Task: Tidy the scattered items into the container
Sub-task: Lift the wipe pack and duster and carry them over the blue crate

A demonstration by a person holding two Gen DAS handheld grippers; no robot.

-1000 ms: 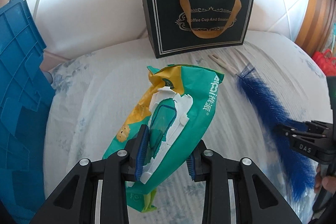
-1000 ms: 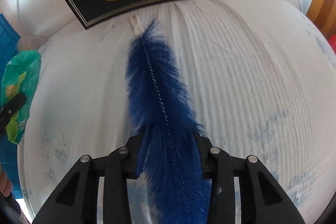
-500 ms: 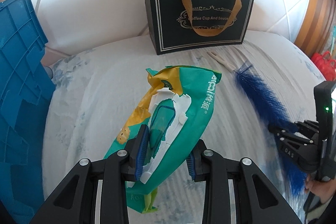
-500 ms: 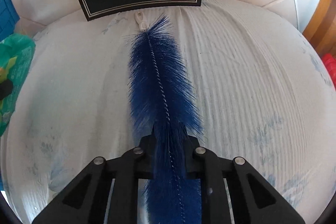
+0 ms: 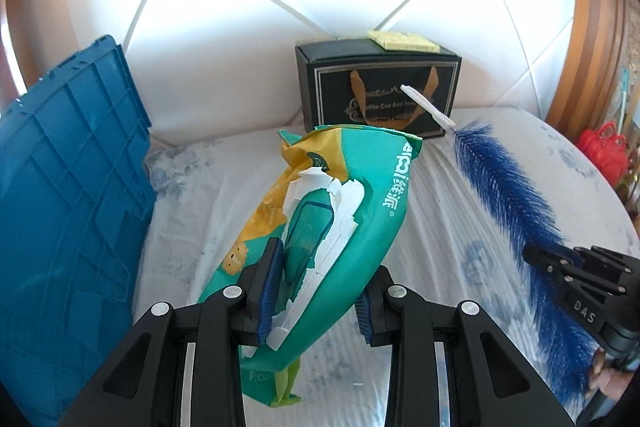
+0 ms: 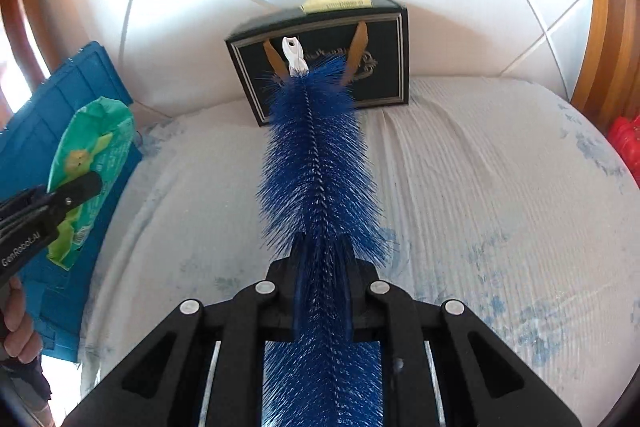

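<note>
Bristles of deep blue crowd a twisted wire stem on the brush (image 6: 316,163), which ends in a flat white handle (image 6: 293,55) with a hole at its tip. The other item is a green packet (image 5: 332,227) with yellow patches, white lettering down one side and a torn white label around a see-through flap; it is crumpled and soft.

The brush runs lengthways straight out from the right gripper (image 6: 323,291), its white handle pointing away toward the black gift box (image 6: 384,39) at the far end of the bed (image 6: 480,187). Seen from the left wrist view, it slants up and away, clear of the bedcover. The packet's long axis also runs away from its gripper, leaning slightly to the right, top edge toward the box and bottom end hanging below the fingers.

The left gripper (image 5: 316,287) points downward at a slant over the bed; its jaws are partly closed and press on the packet's two sides, holding it off the cover. The right gripper also slants downward, its jaws drawn almost together and clamped on the bristles partway along the brush, with more bristles trailing back under the gripper. The two grippers are side by side, well apart. Part of a hand (image 6: 16,319) shows below the left gripper in the right wrist view.

The blue crate (image 5: 68,211) stands at the left edge of the bed, just beside the packet.
</note>
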